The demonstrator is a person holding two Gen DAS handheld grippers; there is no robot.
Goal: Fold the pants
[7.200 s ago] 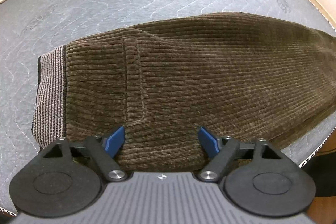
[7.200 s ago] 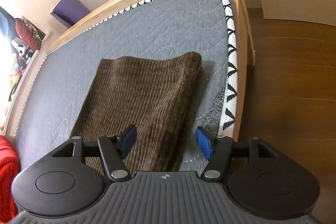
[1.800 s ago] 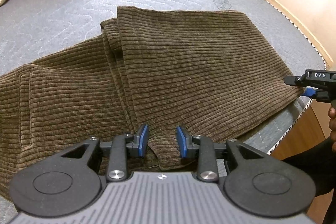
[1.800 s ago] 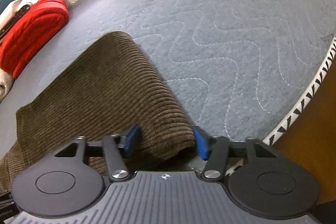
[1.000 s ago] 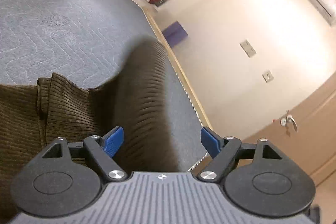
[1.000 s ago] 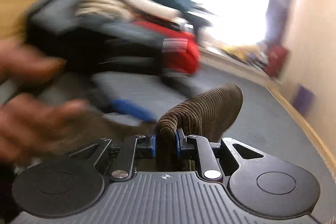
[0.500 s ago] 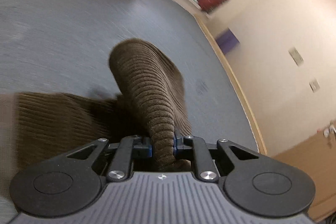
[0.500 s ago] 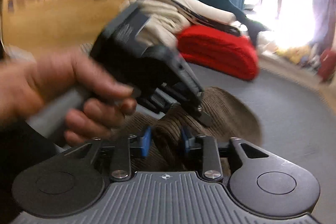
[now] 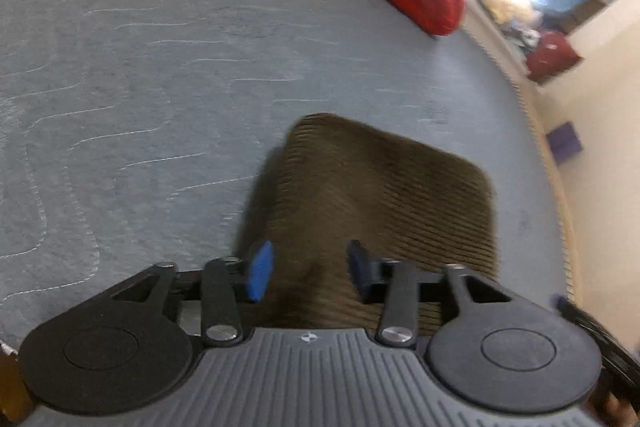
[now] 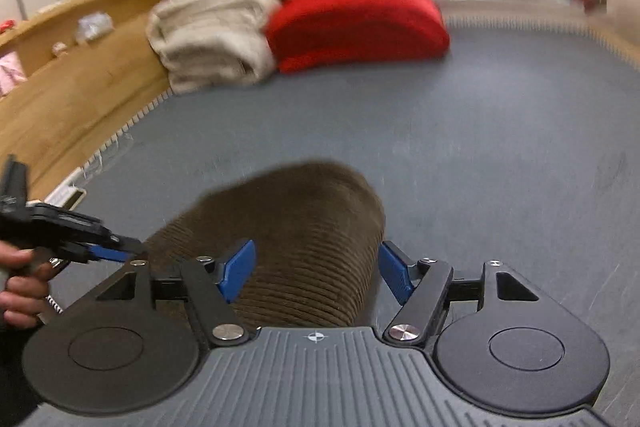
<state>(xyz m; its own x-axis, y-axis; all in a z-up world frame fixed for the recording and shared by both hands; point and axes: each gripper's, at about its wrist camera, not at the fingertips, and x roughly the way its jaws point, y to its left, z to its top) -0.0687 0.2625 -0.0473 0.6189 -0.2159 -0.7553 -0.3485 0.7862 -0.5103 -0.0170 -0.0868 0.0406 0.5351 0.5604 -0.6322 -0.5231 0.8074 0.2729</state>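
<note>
— How do the two tools stand?

— The left gripper (image 9: 306, 269) has its blue pads spread apart, with the brown corduroy pants (image 9: 384, 195) running between and ahead of them; the blur hides whether a pad touches the cloth. The right gripper (image 10: 316, 273) is spread wider, the folded bulk of the pants lying between its pads, nothing pinched.

— And the pants themselves?

— They lie on the grey quilted mattress (image 9: 160, 75), just ahead of both tools, a rounded fold farthest from them. Far beyond them sit a red blanket (image 10: 352, 23) and cream blankets (image 10: 208, 39).

— What differs from half a second ago?

— Then the left pads were clamped on a raised ridge of corduroy; now they have let go and the cloth lies flat. The right pads have opened further too. In the right view, the left tool has moved off to the far left edge, held in a hand (image 10: 18, 287).
</note>
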